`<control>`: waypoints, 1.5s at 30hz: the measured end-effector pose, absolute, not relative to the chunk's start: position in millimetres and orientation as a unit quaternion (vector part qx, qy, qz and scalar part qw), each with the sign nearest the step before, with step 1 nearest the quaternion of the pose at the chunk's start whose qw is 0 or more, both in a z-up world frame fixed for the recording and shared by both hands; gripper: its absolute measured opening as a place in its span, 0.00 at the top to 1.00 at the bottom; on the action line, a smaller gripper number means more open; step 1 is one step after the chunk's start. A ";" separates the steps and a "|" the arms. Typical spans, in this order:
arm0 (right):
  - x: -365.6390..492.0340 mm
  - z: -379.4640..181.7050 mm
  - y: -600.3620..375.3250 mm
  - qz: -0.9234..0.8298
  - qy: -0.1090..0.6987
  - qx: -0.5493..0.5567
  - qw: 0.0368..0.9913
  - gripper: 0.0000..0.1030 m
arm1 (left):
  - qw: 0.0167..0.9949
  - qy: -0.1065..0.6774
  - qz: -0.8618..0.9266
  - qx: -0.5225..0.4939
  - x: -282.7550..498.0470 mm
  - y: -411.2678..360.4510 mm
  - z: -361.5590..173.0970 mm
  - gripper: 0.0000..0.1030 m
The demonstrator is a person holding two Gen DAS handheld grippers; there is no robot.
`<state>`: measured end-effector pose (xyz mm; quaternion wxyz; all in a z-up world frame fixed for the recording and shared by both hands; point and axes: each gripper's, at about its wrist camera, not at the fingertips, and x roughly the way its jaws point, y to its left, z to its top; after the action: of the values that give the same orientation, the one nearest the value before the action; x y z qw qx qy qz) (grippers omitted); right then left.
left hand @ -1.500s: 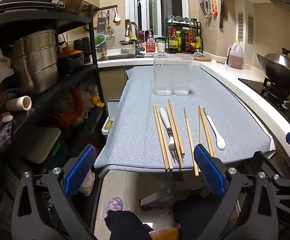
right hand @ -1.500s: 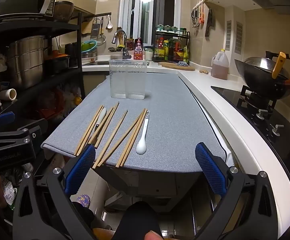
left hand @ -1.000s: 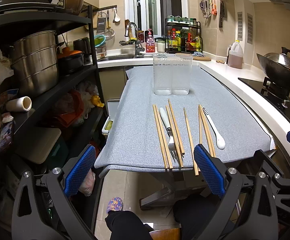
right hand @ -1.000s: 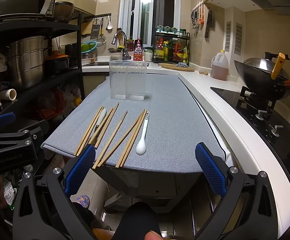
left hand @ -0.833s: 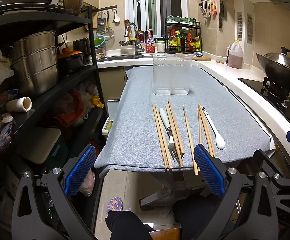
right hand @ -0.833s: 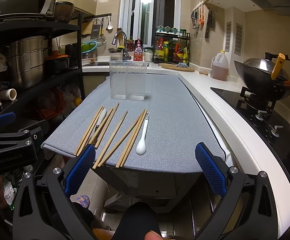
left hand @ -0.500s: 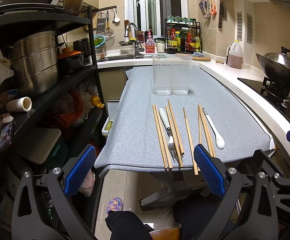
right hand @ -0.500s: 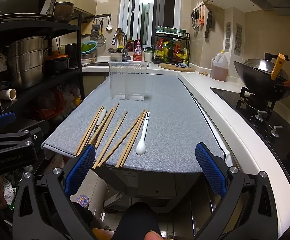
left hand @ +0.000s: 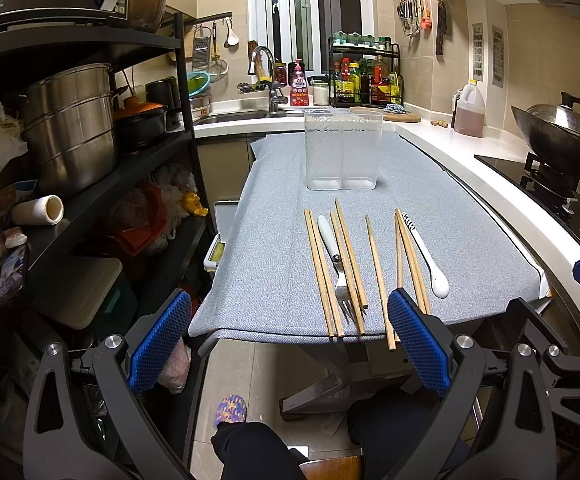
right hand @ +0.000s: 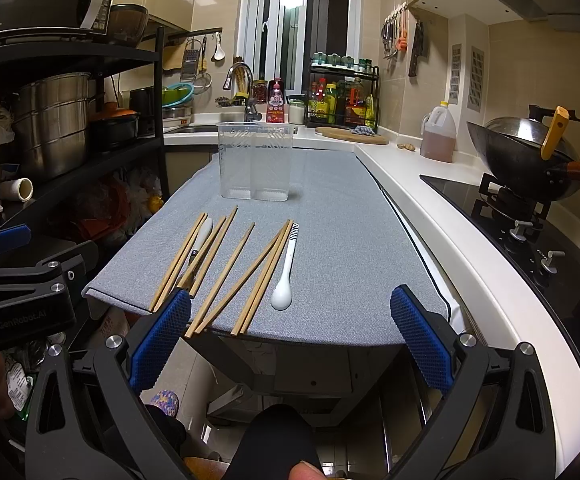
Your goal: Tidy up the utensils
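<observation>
Nothing is sorted yet: the wooden chopsticks (left hand: 374, 258), white-handled fork (left hand: 334, 254) and white ceramic spoon (right hand: 283, 276) lie along the grey-clothed desk's (right hand: 342, 216) near edge, the clear two-compartment plastic holder (left hand: 344, 150) empty. Left tool (left hand: 287, 346) and right tool (right hand: 290, 346) hang spread, holding nothing.

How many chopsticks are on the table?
8 chopsticks, all on the gray mat: two left of the fork, two lying across it, one alone in the middle, three beside the white spoon. Overlaps could hide another.
</observation>
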<state>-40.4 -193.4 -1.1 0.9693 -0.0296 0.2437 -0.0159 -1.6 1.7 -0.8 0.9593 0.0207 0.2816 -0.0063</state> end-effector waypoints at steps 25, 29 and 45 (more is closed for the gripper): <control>-40.6 -1.9 -194.1 -0.016 0.243 -0.030 0.970 0.05 | 0.960 0.281 -0.006 0.022 -1.9 1.5 -0.9 0.07; -41.1 -1.9 -195.3 -0.016 0.242 -0.030 0.970 0.05 | 0.959 0.281 -0.006 0.022 -2.0 1.4 -1.0 0.07; -39.2 -0.1 -196.7 -0.016 0.242 -0.029 0.970 0.05 | 0.959 0.282 -0.006 0.022 -1.2 0.7 -2.3 0.07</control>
<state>-39.2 -196.7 -0.1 0.9697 -0.0288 0.2422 -0.0156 -1.2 0.7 -2.3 0.9591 0.0221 0.2822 -0.0063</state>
